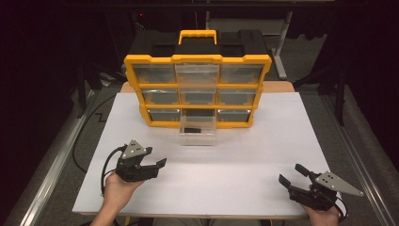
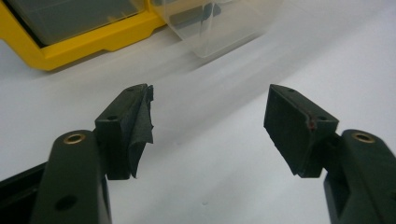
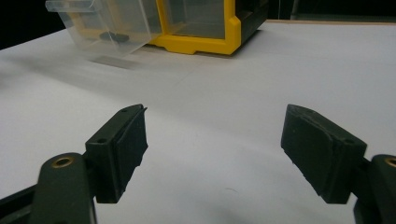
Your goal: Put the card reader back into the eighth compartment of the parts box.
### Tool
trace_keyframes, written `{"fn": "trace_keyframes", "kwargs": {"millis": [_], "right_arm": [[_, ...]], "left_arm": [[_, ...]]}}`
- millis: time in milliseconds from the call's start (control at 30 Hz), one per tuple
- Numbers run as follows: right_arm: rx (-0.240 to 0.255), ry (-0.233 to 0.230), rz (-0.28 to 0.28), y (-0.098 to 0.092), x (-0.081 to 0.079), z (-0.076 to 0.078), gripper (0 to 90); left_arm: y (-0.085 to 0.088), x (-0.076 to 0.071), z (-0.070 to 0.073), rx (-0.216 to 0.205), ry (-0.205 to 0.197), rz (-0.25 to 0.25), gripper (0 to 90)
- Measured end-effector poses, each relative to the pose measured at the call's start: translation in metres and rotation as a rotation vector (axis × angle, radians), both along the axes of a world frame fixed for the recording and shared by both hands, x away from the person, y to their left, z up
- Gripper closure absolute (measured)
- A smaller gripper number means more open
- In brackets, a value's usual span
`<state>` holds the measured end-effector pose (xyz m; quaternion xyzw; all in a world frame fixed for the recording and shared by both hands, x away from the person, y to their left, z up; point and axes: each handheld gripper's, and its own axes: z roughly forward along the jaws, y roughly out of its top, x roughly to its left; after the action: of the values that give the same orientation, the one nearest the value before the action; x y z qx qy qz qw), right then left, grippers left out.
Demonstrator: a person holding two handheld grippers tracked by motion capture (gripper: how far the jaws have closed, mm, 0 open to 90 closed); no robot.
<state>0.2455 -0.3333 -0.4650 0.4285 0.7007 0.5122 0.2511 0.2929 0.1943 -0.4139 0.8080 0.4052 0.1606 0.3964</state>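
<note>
My left gripper (image 1: 155, 165) was spread and empty; the pulled-out clear drawer (image 1: 198, 133) lay ahead, slightly right, nearer it than my right gripper (image 1: 292, 175), also spread.

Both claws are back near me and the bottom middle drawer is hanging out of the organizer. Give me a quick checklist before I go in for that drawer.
1. Left claw free to grasp: ok, jaws wide apart with nothing between them.
2. Right claw free to grasp: ok, jaws wide apart with nothing between them.
3. Clear drawer reachable: ok, pulled out of the bottom middle slot, its front tilted down toward the white tabletop.
4. Drawer contents: ok, one small dark part lies inside; what it is, cannot tell.
5. Yellow organizer steady: ok, upright at the far side of the tabletop.
6. Other drawers closed: cannot tell; the top middle one looks slightly forward.
</note>
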Motion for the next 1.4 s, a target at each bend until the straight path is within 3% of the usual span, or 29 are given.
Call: {"fn": "trace_keyframes", "kwargs": {"millis": [833,1400], "right_arm": [[-0.005,0.002,-0.003,0.000,0.000,0.000,22.6],[-0.004,0.001,-0.007,0.000,0.000,0.000,22.6]], "left_arm": [[0.023,-0.010,-0.015,-0.022,-0.039,0.065,31.9],[0.045,-0.014,-0.026,-0.088,-0.079,0.159,30.2]]}}
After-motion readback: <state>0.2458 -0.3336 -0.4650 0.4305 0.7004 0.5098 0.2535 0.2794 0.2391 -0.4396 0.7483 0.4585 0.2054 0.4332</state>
